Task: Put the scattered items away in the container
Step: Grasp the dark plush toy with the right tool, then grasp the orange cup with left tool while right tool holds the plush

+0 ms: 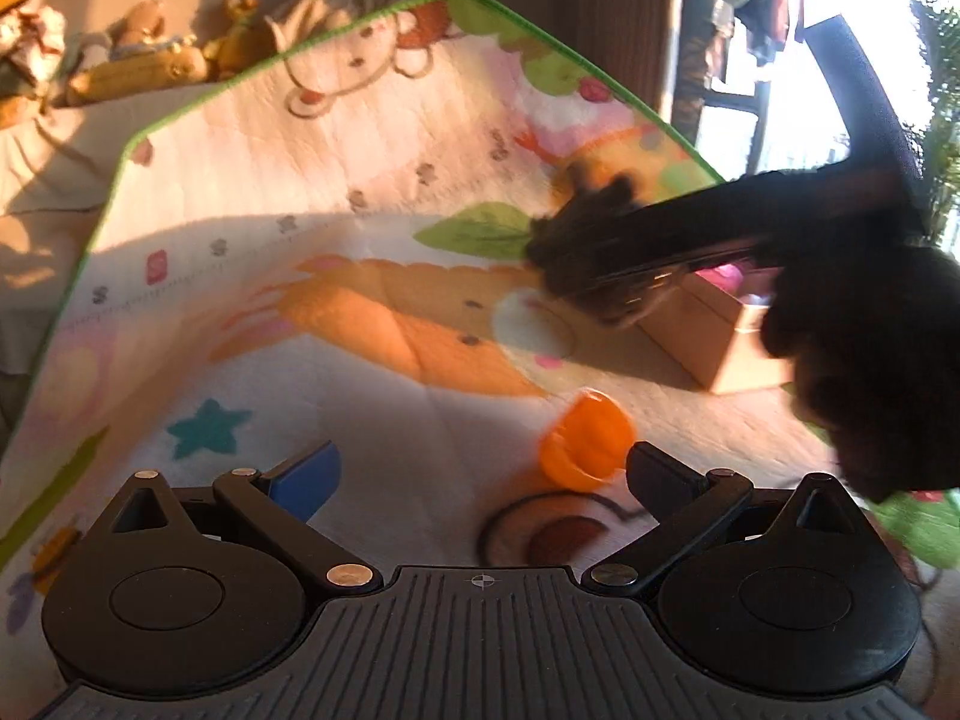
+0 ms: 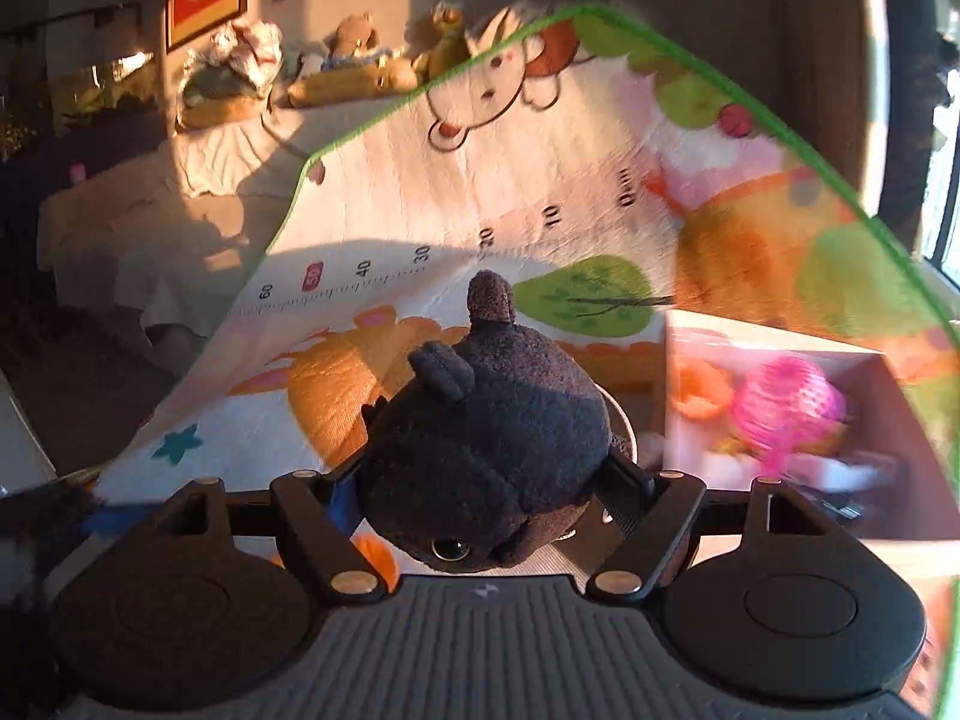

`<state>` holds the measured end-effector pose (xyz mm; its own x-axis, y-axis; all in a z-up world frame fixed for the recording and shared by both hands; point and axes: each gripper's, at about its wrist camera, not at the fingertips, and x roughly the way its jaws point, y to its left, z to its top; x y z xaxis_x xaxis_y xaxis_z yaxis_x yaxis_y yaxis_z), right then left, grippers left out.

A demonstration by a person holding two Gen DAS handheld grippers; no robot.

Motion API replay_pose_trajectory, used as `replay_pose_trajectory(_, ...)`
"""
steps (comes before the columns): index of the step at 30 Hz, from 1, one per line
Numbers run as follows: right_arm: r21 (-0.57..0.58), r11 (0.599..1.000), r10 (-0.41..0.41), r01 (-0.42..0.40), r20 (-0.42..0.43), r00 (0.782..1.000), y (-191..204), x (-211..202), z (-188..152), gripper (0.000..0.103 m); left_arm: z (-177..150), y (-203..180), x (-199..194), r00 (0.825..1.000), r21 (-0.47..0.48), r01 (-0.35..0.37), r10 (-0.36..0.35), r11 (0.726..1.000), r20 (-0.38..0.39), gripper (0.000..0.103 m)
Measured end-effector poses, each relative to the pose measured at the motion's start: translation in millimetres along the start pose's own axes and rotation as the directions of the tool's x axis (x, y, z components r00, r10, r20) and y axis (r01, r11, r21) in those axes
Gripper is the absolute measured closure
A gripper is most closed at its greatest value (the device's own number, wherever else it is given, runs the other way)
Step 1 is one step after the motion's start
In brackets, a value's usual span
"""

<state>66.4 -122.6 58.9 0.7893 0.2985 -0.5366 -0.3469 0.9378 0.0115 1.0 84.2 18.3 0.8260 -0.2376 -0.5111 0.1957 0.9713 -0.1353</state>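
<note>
Dark plush (image 2: 486, 444): round body, small ears, glossy eye facing the cam, pinched btwn fingers of right claw (image 2: 489, 480), held above mat.

Orange cup (image 1: 585, 450) on its side on mat, blurred.

Box (image 2: 780, 360) open-topped cardboard, right of plush, w/ pink mesh ball (image 2: 786, 408) and orange piece (image 2: 699, 390) inside.

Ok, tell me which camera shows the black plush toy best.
Right wrist view: the black plush toy fills the centre, sharp, pinched between the right gripper fingers. In the left wrist view it's only a dark, motion-blurred shape beside the cardboard box.
</note>
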Motion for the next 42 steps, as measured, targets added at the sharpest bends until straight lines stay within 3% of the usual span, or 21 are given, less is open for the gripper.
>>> replay_pose_trajectory(3, 0.021, 0.999, -0.046, 0.046, -0.001, 0.999, -16.3, -40.6, -26.9, 0.027, -2.2, -8.4, -0.5, 0.999, 0.018, 0.033, -0.033, 0.999, -0.013, 0.0)
replay_pose_trajectory(9, 0.045, 0.978, -0.202, 0.203, -0.037, 0.979, -33.9, -94.4, -85.9, 0.027, -1.5, -30.3, 17.7, 1.0, 0.044, 0.012, -0.011, 0.999, -0.025, 0.0)
replay_pose_trajectory(12, 0.067, 0.967, -0.242, 0.247, -0.067, 0.968, -44.6, -99.2, -109.9, 0.026, -0.5, -40.0, 29.6, 0.999, 0.077, 0.001, 0.002, 0.997, -0.046, 0.0)
replay_pose_trajectory(15, 0.113, 0.963, -0.234, 0.243, -0.087, 0.968, -55.9, -96.9, -125.4, 0.026, 0.8, -47.9, 40.2, 0.997, 0.115, -0.002, 0.011, 0.993, -0.079, 0.0)
replay_pose_trajectory(22, 0.133, 0.959, -0.243, 0.249, -0.062, 0.968, -61.1, -80.7, -140.8, 0.012, 0.7, -52.4, 50.0, 0.99, 0.157, -0.054, 0.073, 0.986, -0.119, 0.001)
replay_pose_trajectory(28, 0.17, 0.96, -0.217, 0.223, -0.05, 0.975, -66.8, -78.6, -145.3, 0.006, 8.0, -48.0, 56.9, 0.984, 0.156, -0.053, 0.078, 0.986, -0.158, 0.023)
replay_pose_trajectory(29, 0.175, 0.96, -0.213, 0.219, -0.048, 0.976, -67.1, -78.8, -145.7, 0.006, 9.4, -49.2, 57.8, 0.984, 0.166, -0.054, 0.08, 0.985, -0.156, 0.031)
replay_pose_trajectory(30, 0.177, 0.96, -0.211, 0.216, -0.047, 0.976, -67.5, -79.0, -146.1, 0.006, 11.0, -51.5, 58.6, 0.985, 0.181, -0.048, 0.076, 0.982, -0.154, 0.043)
replay_pose_trajectory(31, 0.179, 0.96, -0.21, 0.214, -0.046, 0.977, -67.6, -79.1, -146.3, 0.005, 12.1, -54.4, 58.8, 0.986, 0.195, -0.037, 0.067, 0.98, -0.153, 0.048)
replay_pose_trajectory(35, 0.182, 0.96, -0.209, 0.213, -0.041, 0.977, -67.7, -79.5, -146.6, 0.004, 12.9, -74.3, 51.5, 0.985, 0.261, 0.086, -0.042, 0.961, -0.168, 0.048)
replay_pose_trajectory(39, 0.186, 0.958, -0.212, 0.216, -0.042, 0.976, -67.3, -79.3, -145.6, 0.002, 3.7, -95.3, 34.6, 0.96, 0.324, 0.242, -0.177, 0.914, -0.218, 0.046)
replay_pose_trajectory(41, 0.188, 0.958, -0.214, 0.218, -0.043, 0.976, -67.2, -79.2, -145.6, 0.002, -1.7, -100.4, 28.9, 0.96, 0.368, 0.243, -0.167, 0.898, -0.226, 0.043)
replay_pose_trajectory(42, 0.188, 0.957, -0.215, 0.219, -0.044, 0.976, -67.1, -79.1, -145.6, 0.002, -3.8, -100.8, 27.4, 0.963, 0.39, 0.226, -0.145, 0.893, -0.225, 0.035)
